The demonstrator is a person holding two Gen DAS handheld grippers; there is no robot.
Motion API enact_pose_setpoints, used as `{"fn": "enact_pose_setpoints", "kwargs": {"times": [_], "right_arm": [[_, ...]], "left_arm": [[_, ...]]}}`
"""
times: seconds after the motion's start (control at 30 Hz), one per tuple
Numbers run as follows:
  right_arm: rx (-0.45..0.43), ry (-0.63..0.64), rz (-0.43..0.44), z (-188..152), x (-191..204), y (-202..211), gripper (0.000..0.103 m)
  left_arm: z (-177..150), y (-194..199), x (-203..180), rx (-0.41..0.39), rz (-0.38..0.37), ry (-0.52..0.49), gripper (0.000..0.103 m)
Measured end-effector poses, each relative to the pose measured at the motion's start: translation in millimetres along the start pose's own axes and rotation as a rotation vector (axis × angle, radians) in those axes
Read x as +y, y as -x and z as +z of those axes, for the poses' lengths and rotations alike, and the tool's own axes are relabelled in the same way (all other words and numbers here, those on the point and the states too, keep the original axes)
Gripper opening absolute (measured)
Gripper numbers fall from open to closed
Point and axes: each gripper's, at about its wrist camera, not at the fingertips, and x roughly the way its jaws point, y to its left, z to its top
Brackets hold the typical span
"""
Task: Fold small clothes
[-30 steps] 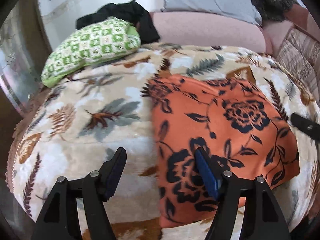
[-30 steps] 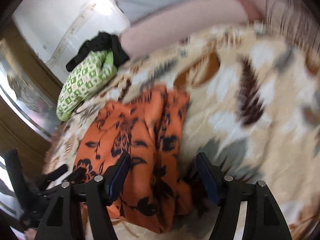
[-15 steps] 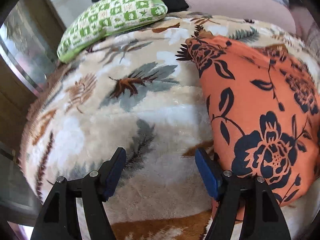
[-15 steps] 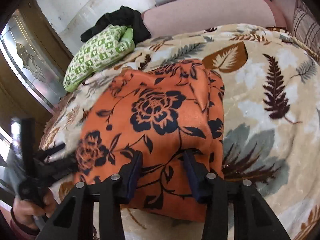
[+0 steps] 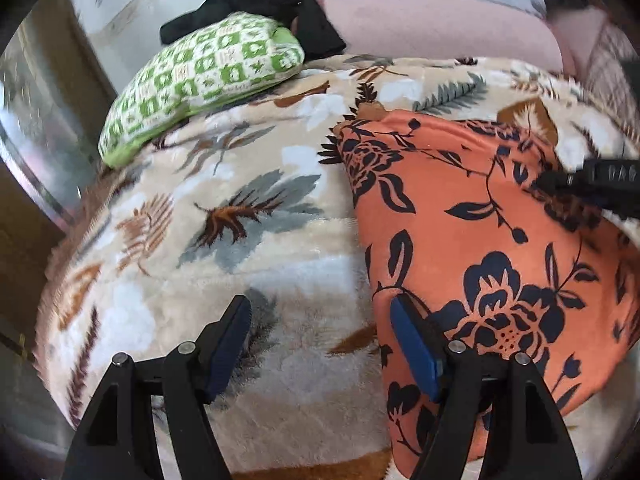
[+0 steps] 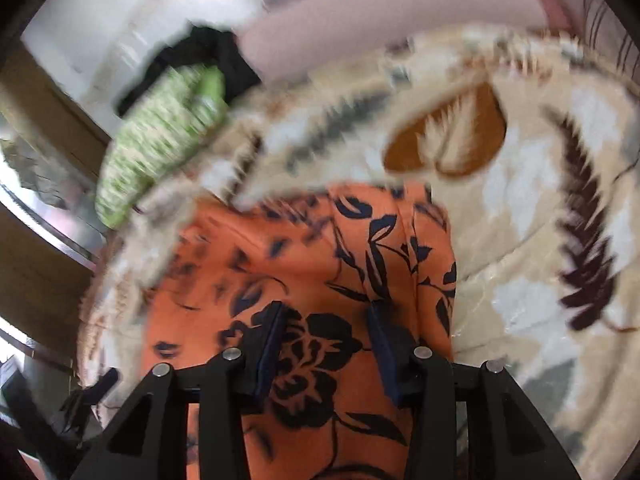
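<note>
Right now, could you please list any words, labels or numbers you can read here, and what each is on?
Right gripper: raised lettering on its black body at the right edge of the left wrist view, too blurred and cut off to read.
Orange cloth, blanket, green pillow: patterns only, no text.
Nothing else carries writing.

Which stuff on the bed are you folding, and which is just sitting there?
For the job:
orange flowered garment
left tool
right tool

Just lying about:
green checked pillow
black clothing
leaf-print blanket
pink cushion
</note>
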Motion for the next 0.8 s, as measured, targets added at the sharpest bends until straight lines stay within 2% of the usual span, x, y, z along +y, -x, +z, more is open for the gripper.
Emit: {"fn": "enact_pose_setpoints", "kwargs": {"times": [0.1, 0.2, 0.37, 0.47, 0.6, 0.67, 0.8], "right_arm": [[-0.021, 0.019, -0.019, 1, 7, 8, 0.046], [-0.054, 0.054, -0.043, -10, 19, 39, 0.048], [-0.132, 0.136, -0.109, -41, 37, 110, 0.054], [-0.187, 0.176, -0.128, -62, 49, 152, 0.056], [-0.267, 0.194, -0.123, -83, 68, 204, 0.058], [-0.306, 0.203, -0.111, -92, 79, 225, 0.061], [-0.365, 0.214, -0.090, -113, 98, 265, 0.063]], "left_arm": [[1, 11, 5, -0.022, -0.006, 0.017, 0.073], [2, 32, 14, -0.032, -0.057, 0.092, 0.073], [-4, 97, 25, -0.165, -0.037, 0.158, 0.073], [-8, 134, 34, -0.210, -0.048, 0.194, 0.074], [-13, 186, 48, -0.275, -0.029, 0.225, 0.074], [-15, 212, 56, -0.313, -0.011, 0.236, 0.084], [-26, 261, 72, -0.412, 0.030, 0.275, 0.084]]}}
